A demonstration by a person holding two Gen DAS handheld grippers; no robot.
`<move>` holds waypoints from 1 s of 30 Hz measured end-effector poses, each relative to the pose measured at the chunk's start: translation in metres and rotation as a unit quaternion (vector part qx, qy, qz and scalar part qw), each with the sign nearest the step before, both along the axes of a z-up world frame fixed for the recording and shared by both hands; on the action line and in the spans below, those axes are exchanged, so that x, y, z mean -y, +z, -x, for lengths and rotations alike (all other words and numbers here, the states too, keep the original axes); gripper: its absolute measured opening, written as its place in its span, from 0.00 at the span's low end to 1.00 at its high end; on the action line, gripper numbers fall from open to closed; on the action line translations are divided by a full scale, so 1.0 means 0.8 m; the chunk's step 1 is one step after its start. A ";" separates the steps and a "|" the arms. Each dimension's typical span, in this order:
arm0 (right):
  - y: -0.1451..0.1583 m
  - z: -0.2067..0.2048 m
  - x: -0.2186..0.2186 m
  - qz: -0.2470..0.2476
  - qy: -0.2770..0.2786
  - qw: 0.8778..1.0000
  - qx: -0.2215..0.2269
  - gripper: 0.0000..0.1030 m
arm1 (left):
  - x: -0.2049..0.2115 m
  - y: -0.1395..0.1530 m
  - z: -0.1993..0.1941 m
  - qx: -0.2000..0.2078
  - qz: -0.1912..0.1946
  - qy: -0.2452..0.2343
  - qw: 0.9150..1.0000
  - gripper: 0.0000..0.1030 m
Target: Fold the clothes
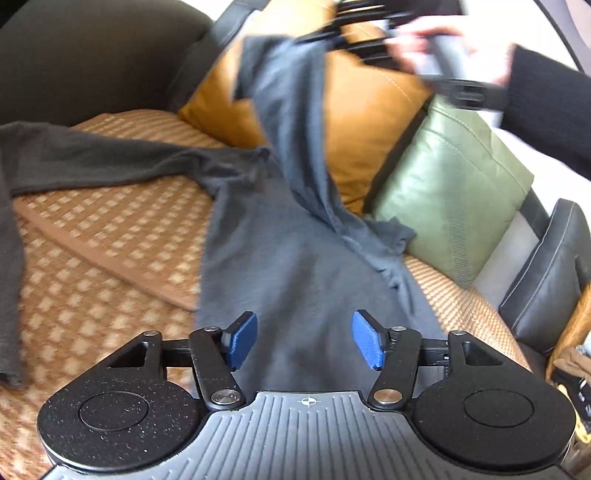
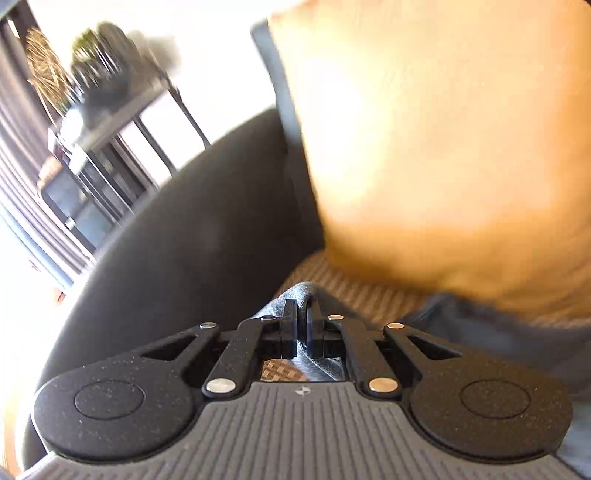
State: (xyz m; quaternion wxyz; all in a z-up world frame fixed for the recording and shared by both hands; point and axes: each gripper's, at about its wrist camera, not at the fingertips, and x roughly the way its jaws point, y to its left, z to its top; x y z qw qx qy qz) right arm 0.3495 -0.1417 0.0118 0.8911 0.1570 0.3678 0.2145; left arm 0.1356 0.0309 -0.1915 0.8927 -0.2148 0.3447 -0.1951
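Note:
A dark grey long-sleeved shirt (image 1: pixel 280 251) lies on the woven sofa mat (image 1: pixel 110 229). One sleeve stretches to the left (image 1: pixel 92 162). My left gripper (image 1: pixel 303 339) is open and empty, with its blue pads (image 1: pixel 242 339) just above the shirt's body. My right gripper (image 1: pixel 332 35) shows blurred at the top of the left wrist view, holding the other sleeve lifted high. In the right wrist view my right gripper (image 2: pixel 301 325) is shut on a fold of the grey shirt (image 2: pixel 303 291).
An orange cushion (image 1: pixel 369 122) and a green cushion (image 1: pixel 454 192) lean against the sofa back. A dark sofa armrest (image 2: pixel 177 251) is at the left. A black cushion (image 1: pixel 546 284) sits at the right. A side table with a plant (image 2: pixel 110 74) stands beyond the sofa.

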 end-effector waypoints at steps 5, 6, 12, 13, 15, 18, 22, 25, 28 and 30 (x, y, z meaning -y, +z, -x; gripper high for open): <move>0.088 0.065 0.107 -0.014 -0.040 0.997 0.057 0.05 | 0.071 0.023 -0.033 0.017 -0.028 -0.002 0.999 0.74; 0.098 0.075 0.124 -0.016 -0.049 0.996 0.066 0.05 | 0.089 0.028 -0.041 0.021 -0.037 -0.002 0.999 0.74; 0.147 0.135 0.221 -0.030 -0.102 0.987 0.121 0.05 | 0.198 0.033 -0.086 0.039 -0.059 -0.036 0.997 0.79; 0.150 0.144 0.233 -0.031 -0.108 0.985 0.128 0.05 | 0.218 0.030 -0.093 0.047 -0.079 -0.039 0.995 0.80; 0.150 0.162 0.255 -0.044 -0.121 0.982 0.136 0.05 | 0.246 0.018 -0.111 0.043 -0.101 -0.037 0.993 0.80; 0.147 0.193 0.284 -0.054 -0.143 0.976 0.154 0.05 | 0.277 -0.004 -0.142 0.018 -0.117 -0.025 0.993 0.78; 0.135 0.246 0.327 -0.061 -0.188 0.961 0.192 0.05 | 0.279 -0.025 -0.175 -0.029 -0.103 -0.030 0.994 0.01; 0.105 0.290 0.358 -0.082 -0.234 0.949 0.195 0.05 | 0.255 -0.023 -0.180 -0.024 -0.086 0.000 0.996 0.00; 0.059 0.340 0.371 -0.076 -0.271 0.941 0.190 0.05 | 0.232 -0.019 -0.183 -0.024 -0.085 0.017 0.996 0.00; 0.024 0.368 0.376 -0.091 -0.288 0.940 0.159 0.05 | 0.223 -0.019 -0.185 -0.033 -0.082 0.000 0.996 0.00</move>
